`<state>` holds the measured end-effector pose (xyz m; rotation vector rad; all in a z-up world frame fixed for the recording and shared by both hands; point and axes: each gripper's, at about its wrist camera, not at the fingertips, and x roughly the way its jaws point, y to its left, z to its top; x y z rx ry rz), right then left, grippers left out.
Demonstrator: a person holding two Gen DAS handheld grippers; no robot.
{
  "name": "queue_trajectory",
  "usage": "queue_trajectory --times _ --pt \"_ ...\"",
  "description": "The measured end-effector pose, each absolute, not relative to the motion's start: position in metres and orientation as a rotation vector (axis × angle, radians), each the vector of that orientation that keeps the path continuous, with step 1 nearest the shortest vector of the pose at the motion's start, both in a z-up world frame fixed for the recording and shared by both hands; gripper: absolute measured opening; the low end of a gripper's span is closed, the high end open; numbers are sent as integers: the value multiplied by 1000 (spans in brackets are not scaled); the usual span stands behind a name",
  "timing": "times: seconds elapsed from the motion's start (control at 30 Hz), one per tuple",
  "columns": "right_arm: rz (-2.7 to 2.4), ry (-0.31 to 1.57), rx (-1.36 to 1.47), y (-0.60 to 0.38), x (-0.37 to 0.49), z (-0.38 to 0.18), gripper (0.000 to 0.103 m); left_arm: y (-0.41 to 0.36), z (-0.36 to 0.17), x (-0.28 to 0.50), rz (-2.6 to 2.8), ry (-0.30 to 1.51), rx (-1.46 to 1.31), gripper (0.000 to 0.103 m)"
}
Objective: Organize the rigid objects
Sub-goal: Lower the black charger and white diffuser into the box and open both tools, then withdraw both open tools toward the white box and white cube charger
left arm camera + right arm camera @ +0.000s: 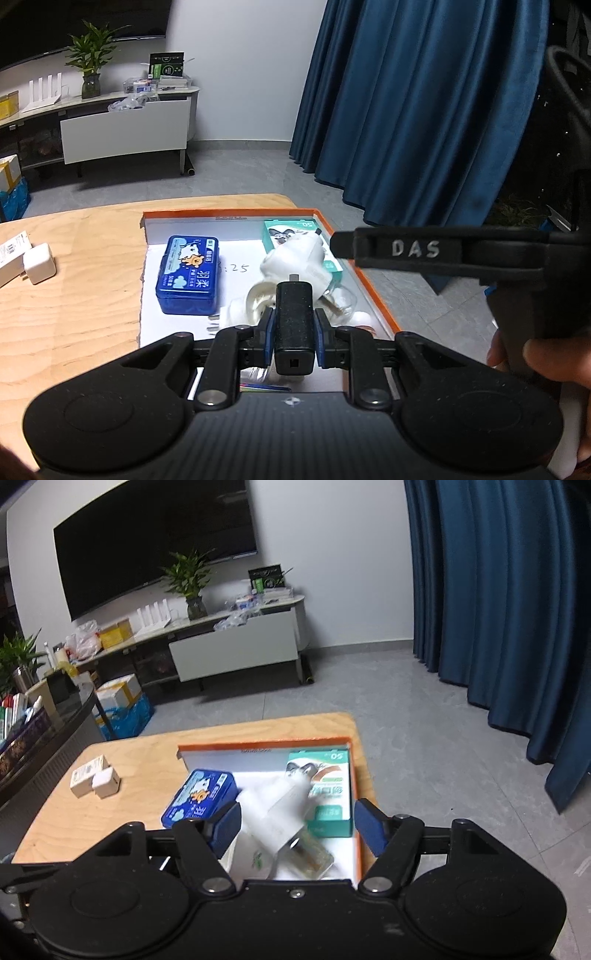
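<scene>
Black charger block [294, 321]: clamped in my left gripper [294, 325], long axis running straight ahead, hanging over the near end of the orange-rimmed tray [373, 291]. Right gripper [297, 825]: jaws apart, empty, above the tray's white adapter [284, 805].

A dark TV [147, 542] hangs on the white wall [332, 554] above a long low cabinet [236, 653] bearing a potted plant [190, 587]. Blue curtains [498, 609] fall to the grey tiled floor [424, 720]. A wooden table [122, 812] stands nearest.
</scene>
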<state>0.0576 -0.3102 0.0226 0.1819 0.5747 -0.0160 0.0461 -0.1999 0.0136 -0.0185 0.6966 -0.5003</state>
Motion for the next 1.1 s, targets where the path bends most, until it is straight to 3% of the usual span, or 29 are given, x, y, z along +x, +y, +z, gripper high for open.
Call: queue_trajectory --times 0.33,0.5,0.7,0.8,1.1 --pt "-56 533 173 -315 37 35 84 -216 8 48 -537 726 3 24" --pt "-61 516 170 -314 27 41 87 -217 12 43 -531 712 21 55" --pt "-56 504 161 -303 19 47 90 -204 21 40 -491 698 28 76" --pt "-37 502 156 -294 17 50 96 -187 26 38 -465 687 27 81" --pt "54 527 136 -252 22 52 96 -118 27 39 -332 697 -11 86"
